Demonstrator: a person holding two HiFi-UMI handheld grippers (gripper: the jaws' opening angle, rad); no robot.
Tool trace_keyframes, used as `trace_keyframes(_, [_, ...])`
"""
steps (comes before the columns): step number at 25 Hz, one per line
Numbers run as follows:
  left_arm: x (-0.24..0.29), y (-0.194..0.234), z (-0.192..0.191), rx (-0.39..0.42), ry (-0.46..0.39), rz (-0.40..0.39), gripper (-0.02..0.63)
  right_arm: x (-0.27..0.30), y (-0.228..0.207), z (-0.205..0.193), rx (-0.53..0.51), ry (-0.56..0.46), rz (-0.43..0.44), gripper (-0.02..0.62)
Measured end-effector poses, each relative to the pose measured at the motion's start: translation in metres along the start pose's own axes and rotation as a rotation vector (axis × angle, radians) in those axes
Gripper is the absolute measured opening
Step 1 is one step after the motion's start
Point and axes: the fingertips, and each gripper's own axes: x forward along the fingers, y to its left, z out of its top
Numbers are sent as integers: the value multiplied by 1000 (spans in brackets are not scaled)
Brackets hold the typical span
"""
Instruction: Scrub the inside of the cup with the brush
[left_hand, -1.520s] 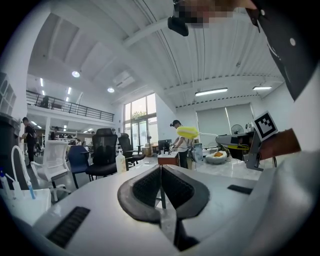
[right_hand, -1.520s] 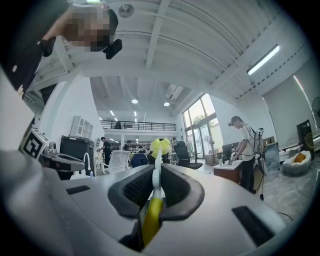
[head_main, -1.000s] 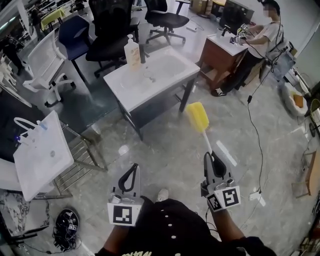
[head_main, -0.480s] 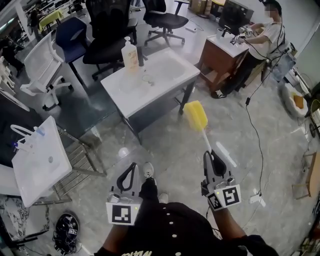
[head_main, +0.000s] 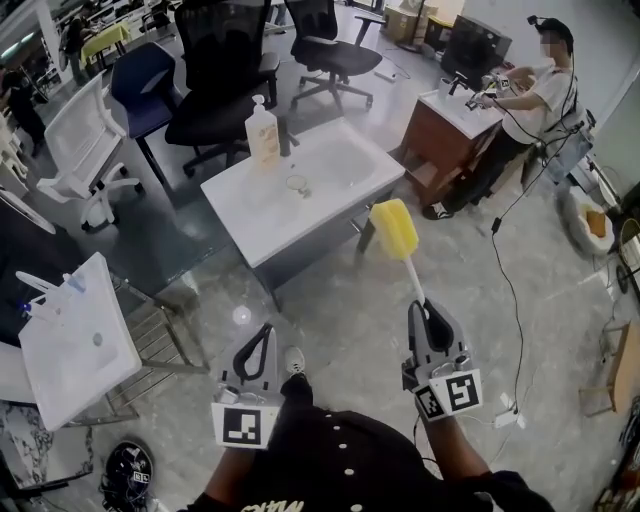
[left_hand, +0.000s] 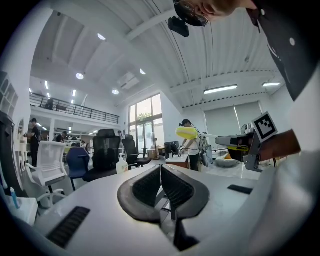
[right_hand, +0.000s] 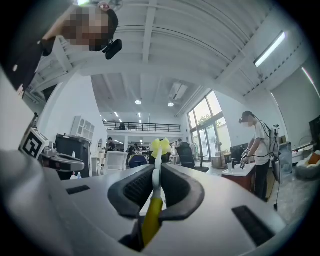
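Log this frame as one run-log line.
phase: pre-scrub | left gripper: shut, empty | right gripper: shut on brush handle | cup: on table, untouched

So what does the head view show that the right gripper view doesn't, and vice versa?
Only the head view: the clear cup standing on the white table. Only the right gripper view: the ceiling and a balcony. Both: the right gripper shut on the yellow-headed brush, and a person standing at a desk.
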Motion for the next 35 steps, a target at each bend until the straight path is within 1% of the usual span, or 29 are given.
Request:
trace_keyframes(6, [40, 29, 6, -8, -6, 6, 28, 46, -11, 0, -5, -2, 1, 49])
trace_keyframes(12, [81, 56, 6, -7, 7, -16, 28, 88, -21, -4, -3, -1, -19, 49])
trace_keyframes(22, [146, 110, 13, -1, -19, -65, 28, 164, -30, -8, -12, -11, -61, 49])
trace_keyframes(26, [164, 130, 8, 12, -11, -83, 28, 187, -27, -13, -15, -11, -73, 49])
trace_keyframes(29, [175, 142, 2, 3, -3, -90, 28, 199, -24, -19, -14, -3, -78, 49])
trace_keyframes(35, [184, 150, -11, -14, 15, -105, 28, 209, -26, -30, -17, 23, -89, 49])
